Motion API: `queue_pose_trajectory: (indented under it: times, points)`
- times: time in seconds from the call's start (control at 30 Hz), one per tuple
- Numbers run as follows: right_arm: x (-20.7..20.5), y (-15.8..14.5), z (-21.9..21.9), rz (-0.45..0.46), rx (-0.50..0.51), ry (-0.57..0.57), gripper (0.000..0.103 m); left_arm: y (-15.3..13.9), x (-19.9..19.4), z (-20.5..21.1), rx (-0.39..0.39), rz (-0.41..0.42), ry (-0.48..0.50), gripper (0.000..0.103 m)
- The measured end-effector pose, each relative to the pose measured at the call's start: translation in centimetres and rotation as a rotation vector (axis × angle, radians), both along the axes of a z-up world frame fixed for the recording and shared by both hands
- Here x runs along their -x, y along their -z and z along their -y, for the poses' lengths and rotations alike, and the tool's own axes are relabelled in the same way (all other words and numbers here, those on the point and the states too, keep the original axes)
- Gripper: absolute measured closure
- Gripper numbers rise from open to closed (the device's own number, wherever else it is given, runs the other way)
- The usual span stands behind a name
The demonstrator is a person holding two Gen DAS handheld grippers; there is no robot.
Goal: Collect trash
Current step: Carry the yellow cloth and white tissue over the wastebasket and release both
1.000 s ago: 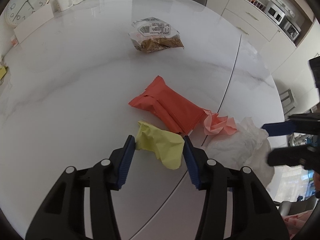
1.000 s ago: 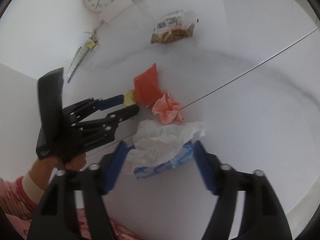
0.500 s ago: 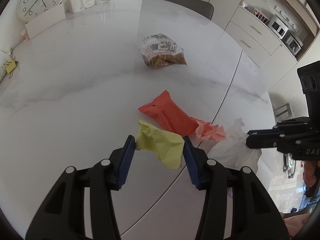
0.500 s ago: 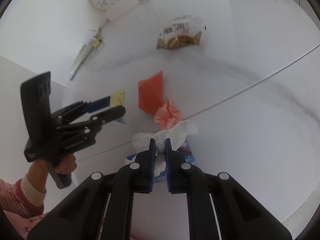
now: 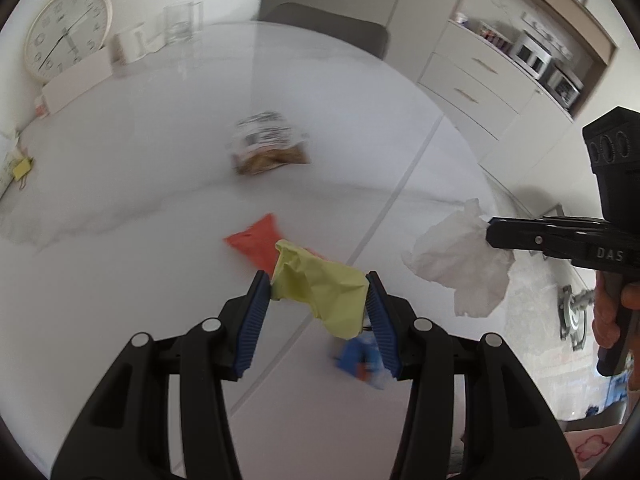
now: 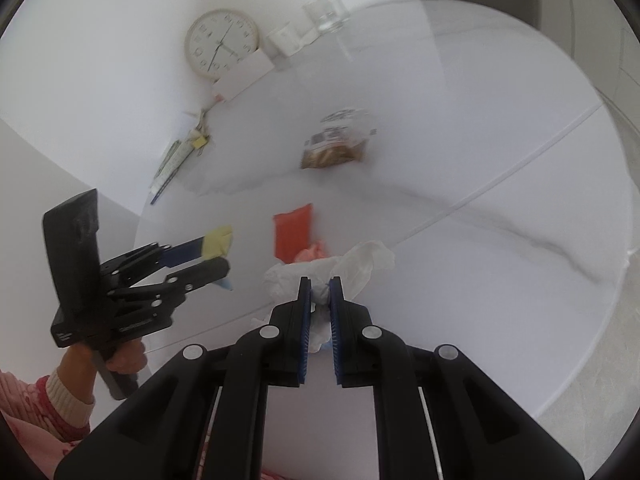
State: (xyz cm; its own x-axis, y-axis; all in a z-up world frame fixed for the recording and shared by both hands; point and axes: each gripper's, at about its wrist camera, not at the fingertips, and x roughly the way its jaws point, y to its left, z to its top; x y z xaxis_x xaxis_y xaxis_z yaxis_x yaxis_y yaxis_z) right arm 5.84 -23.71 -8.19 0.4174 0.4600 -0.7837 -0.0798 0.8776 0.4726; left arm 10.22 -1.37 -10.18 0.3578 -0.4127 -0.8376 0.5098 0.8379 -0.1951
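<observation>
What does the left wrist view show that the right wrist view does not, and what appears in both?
Only the left wrist view shows the cabinet drawers and a blue packet on the table. Only the right wrist view shows the pink sleeve and crumpled pink paper. Both show the clock, yellow paper, white tissue and red packet.

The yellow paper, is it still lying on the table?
No, the yellow paper is pinched between the left gripper's fingers, lifted above the white table.
</observation>
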Motion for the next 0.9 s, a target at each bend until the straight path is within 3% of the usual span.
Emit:
queue_pose_trajectory:
  times: [0.17, 0.4, 0.57, 0.77, 0.9]
  points:
    - [4.7, -0.6, 4.1, 0.013, 0.038, 0.095, 0.093, -1.5, 3.7, 5.6, 0.022, 0.005, 0.117, 0.055]
    - [15.1, -1.2, 10.9, 0.001, 0.096, 0.288, 0.093, -2.6, 10.4, 14.9, 0.05, 0.014, 0.333, 0.055]
    - [22.0, -0.3, 13.3, -0.04, 0.147, 0.379, 0.093, -2.5, 15.2, 20.0, 0.05, -0.008, 0.464, 0.055]
    - [26.7, 3.5, 13.4, -0.109, 0.194, 0.372, 0.093, -1.5, 19.7, 23.4, 0.013, -0.035, 0.554, 0.055]
    - [27.4, 8.2, 12.9, -0.171, 0.222, 0.331, 0.089, -0.7, 21.4, 24.4, -0.022, -0.054, 0.565, 0.055]
